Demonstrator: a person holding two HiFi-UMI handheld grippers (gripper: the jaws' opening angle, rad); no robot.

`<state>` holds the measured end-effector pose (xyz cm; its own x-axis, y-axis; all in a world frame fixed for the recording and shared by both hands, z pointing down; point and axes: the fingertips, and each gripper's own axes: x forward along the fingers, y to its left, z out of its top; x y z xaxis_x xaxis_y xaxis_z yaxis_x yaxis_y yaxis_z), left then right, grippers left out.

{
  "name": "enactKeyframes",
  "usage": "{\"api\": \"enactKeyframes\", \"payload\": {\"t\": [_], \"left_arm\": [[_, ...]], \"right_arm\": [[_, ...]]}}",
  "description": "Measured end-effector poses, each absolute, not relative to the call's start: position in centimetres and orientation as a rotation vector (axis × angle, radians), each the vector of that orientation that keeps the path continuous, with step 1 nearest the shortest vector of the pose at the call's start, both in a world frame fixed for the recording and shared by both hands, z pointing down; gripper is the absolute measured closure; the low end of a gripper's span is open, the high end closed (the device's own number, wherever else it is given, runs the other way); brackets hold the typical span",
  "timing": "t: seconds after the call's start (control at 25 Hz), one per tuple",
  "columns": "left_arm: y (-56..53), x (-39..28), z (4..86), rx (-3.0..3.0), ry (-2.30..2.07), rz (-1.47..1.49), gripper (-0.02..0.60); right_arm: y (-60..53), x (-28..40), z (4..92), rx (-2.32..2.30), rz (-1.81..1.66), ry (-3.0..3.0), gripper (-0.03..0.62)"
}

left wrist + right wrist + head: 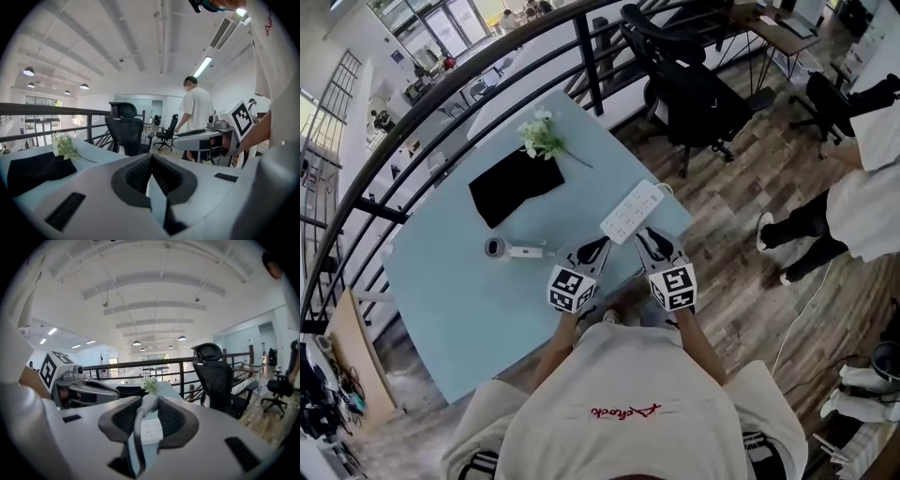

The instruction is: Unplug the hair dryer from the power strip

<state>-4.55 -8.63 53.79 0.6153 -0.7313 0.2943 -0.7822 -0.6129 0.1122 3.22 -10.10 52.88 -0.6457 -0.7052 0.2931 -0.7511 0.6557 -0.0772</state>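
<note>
On the light blue table (459, 300) a white power strip (633, 211) lies near the right edge. A small white hair dryer (514, 249) with a dark nozzle rests to its left. My right gripper (645, 234) hovers just before the strip's near end. In the right gripper view its fingertips (149, 399) pinch a grey plug (146, 405), whose cord (135, 441) runs back between the jaws. The power strip (152, 432) shows behind it. My left gripper (600, 244) is beside the right one, shut (151, 157) with nothing in it.
A black cloth (516, 183) and a sprig of white flowers (542, 139) lie at the table's far side. A black railing (441, 103) borders the table. A black office chair (694, 94) and a standing person (862, 197) are on the wooden floor to the right.
</note>
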Motion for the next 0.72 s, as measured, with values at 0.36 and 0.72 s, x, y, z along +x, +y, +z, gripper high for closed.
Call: {"api": "enactKeyframes", "payload": {"t": [0.36,0.72], "left_arm": [[-4.2,-5.3,53.5,2.675,-1.160,0.298,0.572],[0.1,-6.1,53.9,2.687,-1.121,0.289,0.572]], "right_arm": [[-5.0,2.4,52.1,1.280,0.257,-2.603,0.473],[-0.9,2.4,51.6,1.345,0.242,-2.581,0.473]]}}
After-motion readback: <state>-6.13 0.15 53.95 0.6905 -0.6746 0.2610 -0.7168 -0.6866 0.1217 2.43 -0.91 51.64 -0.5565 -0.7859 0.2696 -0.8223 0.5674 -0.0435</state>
